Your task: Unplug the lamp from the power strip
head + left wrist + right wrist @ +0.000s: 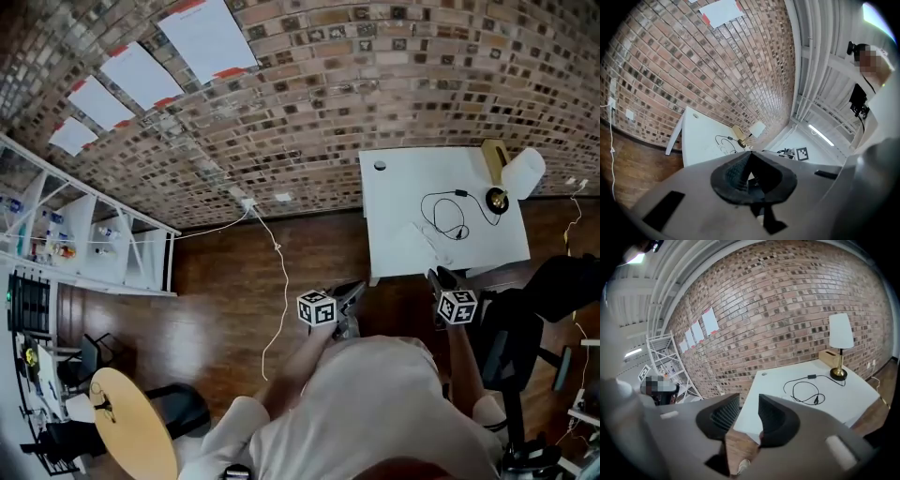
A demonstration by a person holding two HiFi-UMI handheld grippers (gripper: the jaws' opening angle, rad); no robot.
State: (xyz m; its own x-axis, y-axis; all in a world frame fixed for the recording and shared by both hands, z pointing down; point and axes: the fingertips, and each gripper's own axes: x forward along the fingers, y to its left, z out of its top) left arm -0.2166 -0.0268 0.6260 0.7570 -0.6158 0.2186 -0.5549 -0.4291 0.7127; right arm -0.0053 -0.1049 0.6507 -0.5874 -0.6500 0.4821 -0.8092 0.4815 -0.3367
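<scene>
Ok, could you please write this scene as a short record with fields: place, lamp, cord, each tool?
place: white table against a brick wall
lamp: upright at the table's right end near the wall, white shade
cord: black, looped loose on the table, runs to the lamp
power strip: cannot be made out
left tool: shut, empty, away from the table
right tool: open, empty, away from the table

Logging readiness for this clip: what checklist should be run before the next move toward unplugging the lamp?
1. Right gripper jaws apart, empty: ok.
2. Left gripper jaws together, empty: ok.
3. Lamp upright on white table: ok.
4. Black cord in view, looped on the table: ok.
5. Plug seated or free: cannot tell.
6. Grippers at the cord: not ok, both short of it.
</scene>
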